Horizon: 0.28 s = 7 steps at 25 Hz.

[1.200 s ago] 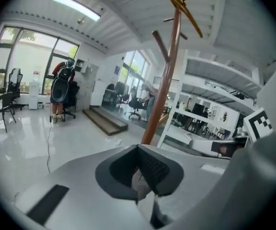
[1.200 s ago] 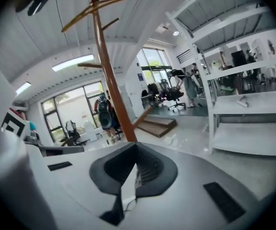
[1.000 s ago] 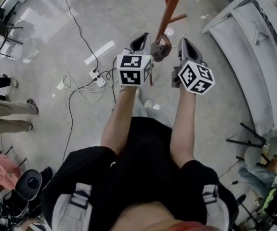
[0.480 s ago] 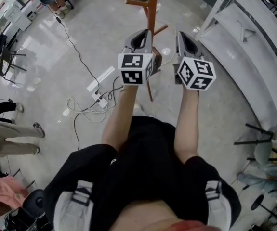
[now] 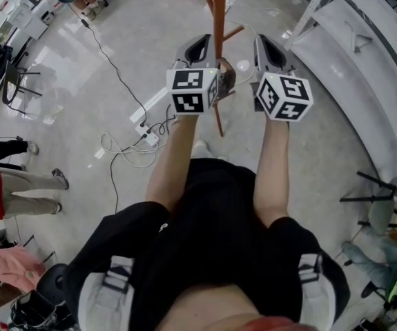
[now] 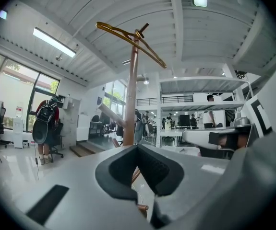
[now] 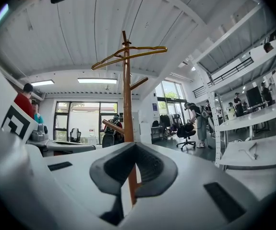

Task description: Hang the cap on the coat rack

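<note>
Left gripper: your left gripper (image 5: 199, 45) (image 6: 138, 146) is raised in front of you. Its dark pads are pressed tip to tip, and nothing shows between them.
Right gripper: your right gripper (image 5: 264, 45) (image 7: 135, 145) is raised level with the left one. Its pads are also closed tip to tip, and only the pole behind shows through the slit below them.
Cap: the brown-grey fabric cap (image 5: 225, 80) shows only in the head view. It sits in the gap between your two grippers, just beside the left one and against the pole. No view shows what bears it, whether a peg or a jaw.
Coat rack: the orange-brown wooden coat rack (image 5: 219, 19) (image 6: 131, 95) (image 7: 126, 99) has an upright pole with slanted pegs. It stands between your grippers, and both gripper views look up along it.
Hanger: a gold wire hanger (image 6: 110, 28) lies across the top of the rack.
Floor: the glossy grey floor (image 5: 115, 47) carries a white power strip (image 5: 148, 138) with looped cables, left of your left forearm.
</note>
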Available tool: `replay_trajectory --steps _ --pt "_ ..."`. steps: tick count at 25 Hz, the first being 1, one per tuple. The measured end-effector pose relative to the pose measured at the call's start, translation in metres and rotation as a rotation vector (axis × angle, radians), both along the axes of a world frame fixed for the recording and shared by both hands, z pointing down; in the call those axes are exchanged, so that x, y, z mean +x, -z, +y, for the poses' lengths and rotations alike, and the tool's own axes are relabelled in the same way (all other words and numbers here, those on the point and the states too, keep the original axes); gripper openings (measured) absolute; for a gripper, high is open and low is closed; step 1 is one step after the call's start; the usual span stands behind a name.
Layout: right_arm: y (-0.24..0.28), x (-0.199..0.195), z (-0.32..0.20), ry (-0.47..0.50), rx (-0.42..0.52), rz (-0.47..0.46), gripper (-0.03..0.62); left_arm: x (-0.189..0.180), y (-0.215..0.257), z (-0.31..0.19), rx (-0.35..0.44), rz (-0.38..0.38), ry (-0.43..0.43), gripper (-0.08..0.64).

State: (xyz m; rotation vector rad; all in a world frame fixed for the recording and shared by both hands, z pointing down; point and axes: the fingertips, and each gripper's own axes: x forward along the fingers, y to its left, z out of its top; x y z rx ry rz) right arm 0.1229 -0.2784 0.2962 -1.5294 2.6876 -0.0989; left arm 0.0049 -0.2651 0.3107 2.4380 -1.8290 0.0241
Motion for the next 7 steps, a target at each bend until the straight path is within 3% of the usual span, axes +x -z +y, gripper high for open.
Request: replay_trajectory --steps 7 --pt "-0.0041 -0.0039 -0.0092 0.007 0.003 0.01 -0.006 -0.0093 -0.008 -0.0095 -0.013 0.004 0.005 -0.002"
